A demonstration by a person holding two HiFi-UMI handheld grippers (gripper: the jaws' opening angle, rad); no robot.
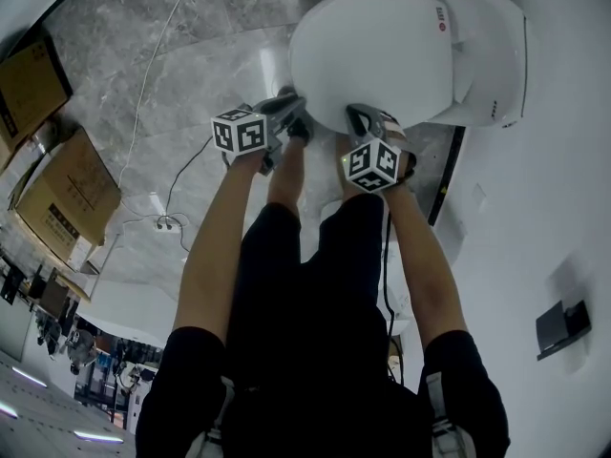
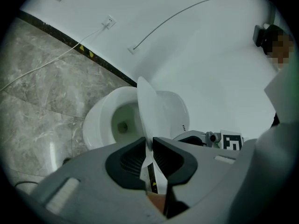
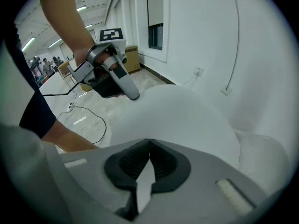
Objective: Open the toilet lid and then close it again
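The left gripper grasps the edge of the white oval plastic toilet lid in its jaws. The right gripper is clenched empty, with the lid just beyond its jaws. The red print behind the lid is too small to read.

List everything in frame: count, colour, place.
toilet lid: 1, white, partly raised over the bowl
toilet bowl: 1, white, under the lid
cardboard boxes: at least 2, brown, head view's left edge
cables: at least 2, one white, one black, on the floor
floor: grey marble
wall box: 1, black, head view's lower right
left gripper: grey, clamped on the lid's edge
right gripper: grey, jaws shut, nothing between
arms: 2, bare, reaching to the grippers
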